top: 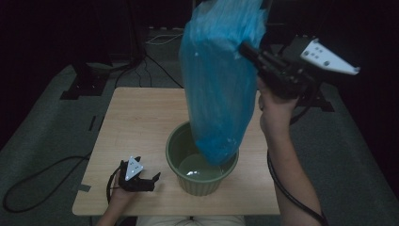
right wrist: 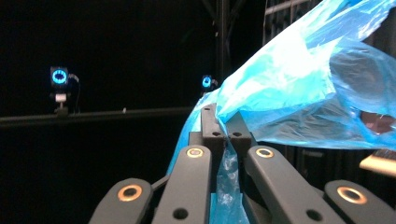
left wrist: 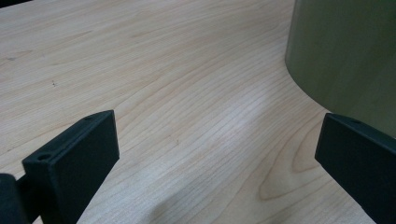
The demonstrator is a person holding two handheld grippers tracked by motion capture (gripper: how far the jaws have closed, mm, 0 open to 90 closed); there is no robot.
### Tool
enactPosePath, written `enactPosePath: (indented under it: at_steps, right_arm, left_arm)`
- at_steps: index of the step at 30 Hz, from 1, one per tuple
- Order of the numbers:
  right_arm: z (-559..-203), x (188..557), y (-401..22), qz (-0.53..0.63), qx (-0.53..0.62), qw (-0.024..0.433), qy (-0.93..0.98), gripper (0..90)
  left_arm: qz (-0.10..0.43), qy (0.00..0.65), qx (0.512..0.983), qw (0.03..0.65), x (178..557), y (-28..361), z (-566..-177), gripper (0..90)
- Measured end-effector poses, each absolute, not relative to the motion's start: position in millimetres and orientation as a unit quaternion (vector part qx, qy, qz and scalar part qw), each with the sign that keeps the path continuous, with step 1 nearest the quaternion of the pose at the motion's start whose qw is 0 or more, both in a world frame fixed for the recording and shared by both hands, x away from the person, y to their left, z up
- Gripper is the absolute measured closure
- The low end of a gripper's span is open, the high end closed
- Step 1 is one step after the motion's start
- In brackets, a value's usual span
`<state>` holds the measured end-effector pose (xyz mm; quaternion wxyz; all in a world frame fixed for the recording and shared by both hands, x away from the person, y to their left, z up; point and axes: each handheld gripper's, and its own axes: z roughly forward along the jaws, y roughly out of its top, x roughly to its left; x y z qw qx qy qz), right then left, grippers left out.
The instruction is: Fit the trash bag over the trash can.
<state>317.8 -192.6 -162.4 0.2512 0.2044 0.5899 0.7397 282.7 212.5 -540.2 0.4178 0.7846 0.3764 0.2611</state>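
A: Blue plastic bag [top: 219, 80], one item, upper centre of the high view. It hangs from the right gripper [top: 249, 52], and its lower end dips inside the rim of the green bin [top: 181, 141] at lower centre.

B: Jaw state, right side?

A: Pressed together with a fold of the bag's film pinched between them; in the right gripper view the film [right wrist: 299, 84] billows off to the upper right from the closed tips [right wrist: 222, 128].

B: And the left gripper [top: 141, 181]?

A: Lower left of the high view, resting low over the wooden table [top: 136, 122], just beside the bin. Jaws spread wide, nothing between them; its own view shows bare table [left wrist: 187, 93] and the bin wall [left wrist: 345, 56] at upper right.

B: Step in hand?

A: Judged: lining the bin, with the bag being lowered in. Whether the bag's bottom touches the bin floor is hard to tell, since the film is blurred there.

B: Next move calls for?

A: Probably bringing the bag further down until it settles, then using the free left gripper to take the opposite edge of the mouth and stretch it over the rim. The thin film may slip or bunch up.
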Motion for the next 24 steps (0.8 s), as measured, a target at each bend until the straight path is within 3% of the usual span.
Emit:
enactPosePath:
  at_steps: [12, 24]
  right_arm:
    - [-262.9, 348.4, -169.1, 0.705, 0.244, 0.154, 0.648, 90.0]
    - [-344.8, 328.1, -184.0, 0.671, 0.292, 0.069, 0.678, 89.9]
  left_arm:
    - [0.257, 0.373, 0.786, 0.421, 282.8, 212.9, -540.1, 0.2]
    - [0.221, 0.388, 0.782, 0.436, 288.3, 217.4, -531.8, 0.3]
